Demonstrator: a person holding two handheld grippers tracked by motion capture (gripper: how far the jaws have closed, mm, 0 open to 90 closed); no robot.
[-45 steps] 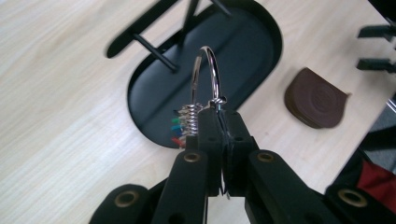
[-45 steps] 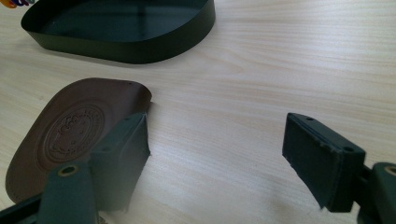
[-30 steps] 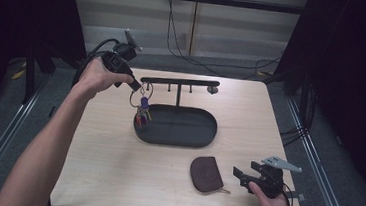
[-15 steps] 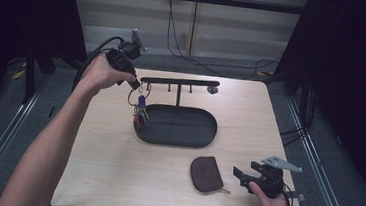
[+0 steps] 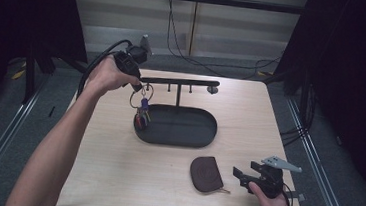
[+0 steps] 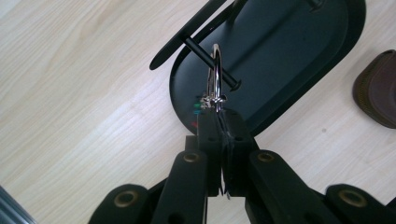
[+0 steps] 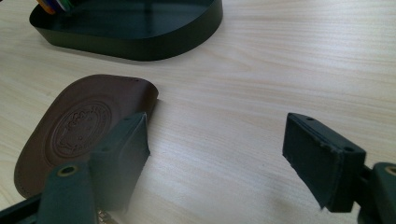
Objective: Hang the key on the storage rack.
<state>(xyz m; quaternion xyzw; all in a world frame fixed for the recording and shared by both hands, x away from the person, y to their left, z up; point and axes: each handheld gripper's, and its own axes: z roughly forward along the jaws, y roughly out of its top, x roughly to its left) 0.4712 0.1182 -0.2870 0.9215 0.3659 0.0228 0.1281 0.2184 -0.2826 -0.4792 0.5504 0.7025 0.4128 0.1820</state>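
Round embossed seal on brown leather pouch (image 7: 84,135), lettering seemingly illegible

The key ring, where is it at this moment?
In the high view the key ring hangs at the left end of the black rack, over the tray, pinched by the left hand-held gripper; its keys dangle below.

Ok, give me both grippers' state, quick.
Left gripper: shut on the key ring, which is looped over a peg of the rack.
Right gripper: open, holding nothing, beside the brown pouch.
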